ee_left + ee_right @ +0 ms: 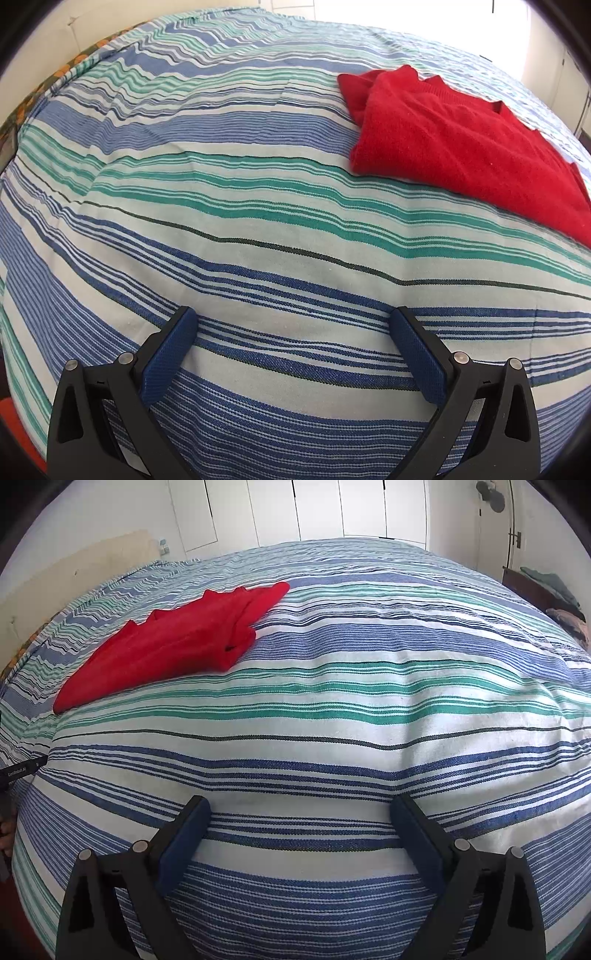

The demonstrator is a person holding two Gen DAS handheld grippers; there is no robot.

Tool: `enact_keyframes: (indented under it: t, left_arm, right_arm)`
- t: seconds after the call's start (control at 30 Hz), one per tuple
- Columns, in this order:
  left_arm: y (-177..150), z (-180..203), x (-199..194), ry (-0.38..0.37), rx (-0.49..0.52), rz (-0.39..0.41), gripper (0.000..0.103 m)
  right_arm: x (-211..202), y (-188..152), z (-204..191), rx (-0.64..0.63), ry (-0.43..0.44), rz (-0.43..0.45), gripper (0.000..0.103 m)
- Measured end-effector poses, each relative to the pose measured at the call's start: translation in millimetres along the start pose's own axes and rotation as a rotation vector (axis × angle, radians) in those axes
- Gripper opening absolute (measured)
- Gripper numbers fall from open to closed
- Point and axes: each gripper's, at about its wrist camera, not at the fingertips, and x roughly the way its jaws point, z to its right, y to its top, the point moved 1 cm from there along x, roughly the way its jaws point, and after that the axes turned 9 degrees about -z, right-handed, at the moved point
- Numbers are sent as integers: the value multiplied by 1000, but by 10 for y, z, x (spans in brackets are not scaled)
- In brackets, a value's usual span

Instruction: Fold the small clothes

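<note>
Lying folded on the striped bedspread (258, 229), the red sweater (461, 147) is left untouched; left gripper (293, 325) and right gripper (301, 812) are held wide apart, empty, well short of it.

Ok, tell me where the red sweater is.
The red sweater lies folded on the striped bedspread, upper right in the left wrist view, upper left in the right; neither gripper touches it.

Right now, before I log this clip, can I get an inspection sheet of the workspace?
Surface: striped bedspread, blue, green and white, lightly rumpled, covering a bed.
Job's things: one red garment, folded, lying flat on the bedspread, touched by neither tool.
Clutter: nothing seen on the bed; clothes pile on furniture at far right.
Grippers: left tool open, empty, over bare bedspread; right tool open, empty.
Cables: nothing seen.
Surroundings: white closet doors behind the bed; wall fan.
</note>
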Motion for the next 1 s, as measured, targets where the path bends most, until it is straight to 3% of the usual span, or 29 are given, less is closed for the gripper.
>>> enact_keyframes:
  t: [0.13,0.23,0.37,0.43,0.5,0.6,0.67,0.7,0.73,0.77,0.8,0.9,1.0]
  left_arm:
    - [71,-68,-108,-41,-9,-52,100]
    - [287,-227,-440,-262,-95,23,99]
    - [897,-154,-519,-368,-85,38,100]
    - [1224,-19,-312,-373,-56,-19,100]
    - [1465,129,8,-311,-35,-88,99]
    - [1548,312,435,-228,0,-193,94]
    - [1521,386,484,-195,16,-188,91]
    - [1523,409,454,-201,23,-176,70]
    - [1540,434,425,-238,30,-190,26]
    - [1563,452,391,-270,23,-216,10]
    - [1594,461,321,-258,8,-218,10]
    - [1712,589,-141,-241,23,-128,8]
    - [1736,1117,-833,-241,167,11,8]
  right_arm:
    - [5,7,-3,0,3,0,98]
    - [8,10,-10,-1,2,-1,99]
    - [22,16,-31,-7,-2,-4,100]
    - [37,33,-36,-11,-2,-9,101]
    - [49,46,-44,-16,-4,-14,101]
    - [55,50,-49,-17,-5,-14,102]
    - [55,48,-53,-18,-8,-15,102]
    - [54,47,-59,-19,-10,-15,102]
    - [52,41,-62,-21,-13,-15,102]
    - [54,42,-66,-21,-15,-15,102]
    - [56,44,-71,-22,-17,-15,102]
    - [61,49,-69,-23,-17,-16,102]
    - [60,48,-69,-23,-17,-15,102]
